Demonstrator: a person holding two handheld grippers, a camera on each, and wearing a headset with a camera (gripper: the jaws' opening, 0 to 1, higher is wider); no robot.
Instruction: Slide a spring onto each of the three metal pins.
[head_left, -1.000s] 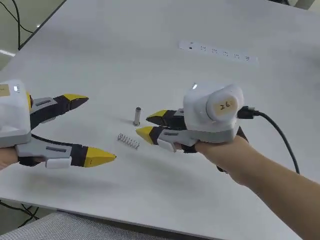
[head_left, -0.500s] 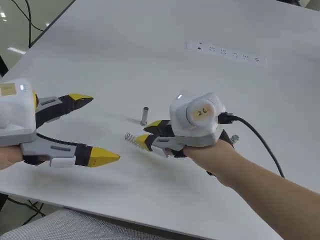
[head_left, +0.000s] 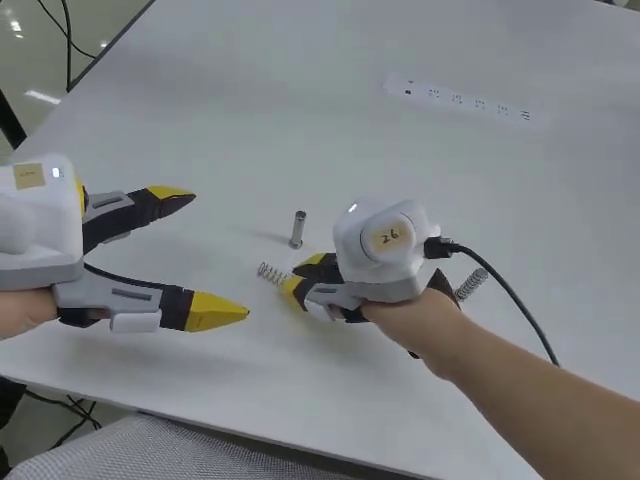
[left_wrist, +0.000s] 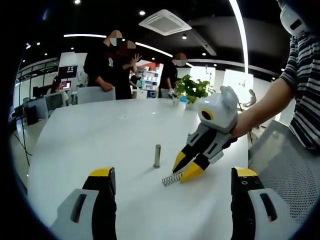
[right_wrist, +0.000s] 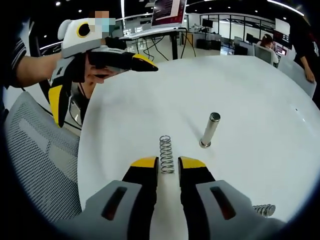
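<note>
Spring (right_wrist: 166, 147) lay flat on the table (head_left: 300, 90) just beside the upright metal pin (right_wrist: 210, 130), its near end between the nearly closed jaws of the right gripper (right_wrist: 168, 162) (pinched or not, I could not tell). Beyond the spring from the pin, the left gripper (head_left: 205, 255) hovered, jaws spread wide. On the pin's other side lay a second spring (head_left: 470, 285).

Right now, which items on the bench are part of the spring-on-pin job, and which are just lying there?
Job: upright metal pin; spring between the right gripper tips; second spring further right.
Idle: power strip, far side.
</note>
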